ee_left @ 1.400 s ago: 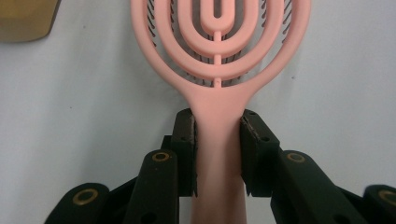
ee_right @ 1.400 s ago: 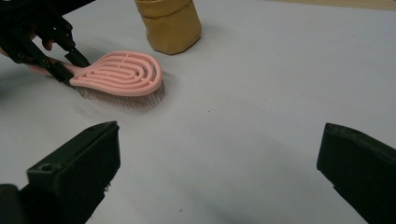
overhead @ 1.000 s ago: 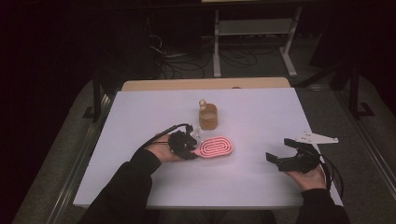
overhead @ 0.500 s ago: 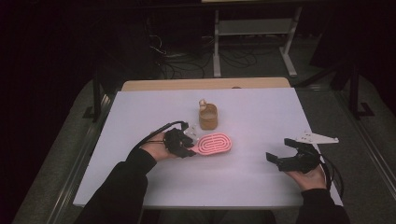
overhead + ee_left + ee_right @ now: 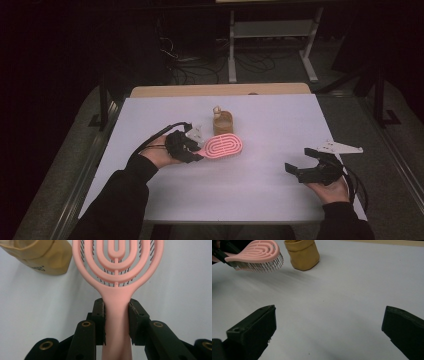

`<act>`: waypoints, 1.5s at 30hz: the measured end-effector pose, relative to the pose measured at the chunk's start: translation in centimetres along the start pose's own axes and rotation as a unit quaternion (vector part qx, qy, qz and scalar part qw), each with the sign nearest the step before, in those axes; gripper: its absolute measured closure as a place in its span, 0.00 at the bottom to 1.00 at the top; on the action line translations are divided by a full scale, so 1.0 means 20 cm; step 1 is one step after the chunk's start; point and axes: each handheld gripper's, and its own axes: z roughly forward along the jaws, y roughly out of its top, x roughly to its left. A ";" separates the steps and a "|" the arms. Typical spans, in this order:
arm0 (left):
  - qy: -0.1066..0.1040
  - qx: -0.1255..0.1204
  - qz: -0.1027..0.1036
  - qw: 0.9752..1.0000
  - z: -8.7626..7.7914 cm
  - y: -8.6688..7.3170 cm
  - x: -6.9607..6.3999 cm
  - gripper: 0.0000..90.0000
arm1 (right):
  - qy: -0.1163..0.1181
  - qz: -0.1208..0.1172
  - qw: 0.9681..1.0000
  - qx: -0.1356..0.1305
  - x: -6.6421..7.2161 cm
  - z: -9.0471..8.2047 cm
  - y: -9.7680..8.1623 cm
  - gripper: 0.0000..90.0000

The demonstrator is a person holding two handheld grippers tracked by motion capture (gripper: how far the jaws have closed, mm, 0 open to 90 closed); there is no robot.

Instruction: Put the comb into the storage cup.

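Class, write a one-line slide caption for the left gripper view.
Left gripper clamps the handle of a pink hairbrush above the white table, tan pouch beyond.

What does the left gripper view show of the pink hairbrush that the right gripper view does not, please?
The left gripper view shows the left gripper clamped on the pink hairbrush at its handle. The right gripper view shows the brush's bristles pointing down, clear of the white table, and the right gripper open. Both views show the yellow-brown pouch.
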 end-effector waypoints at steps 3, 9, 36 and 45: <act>0.005 -0.008 0.000 1.000 -0.03 0.01 0.00 0.77 | 0.001 0.000 1.000 -0.003 0.00 0.00 0.01 0.00; 0.009 -0.004 0.010 1.000 -0.07 0.03 0.00 0.77 | 0.005 0.001 1.000 0.000 0.01 -0.01 0.02 0.00; 0.045 -0.015 0.037 0.998 -0.30 0.21 0.02 0.77 | 0.048 -0.027 0.998 0.011 0.09 -0.04 0.33 0.00; 0.053 -0.019 0.042 0.998 -0.32 0.25 0.02 0.77 | 0.062 -0.047 0.997 0.021 0.14 -0.04 0.47 0.00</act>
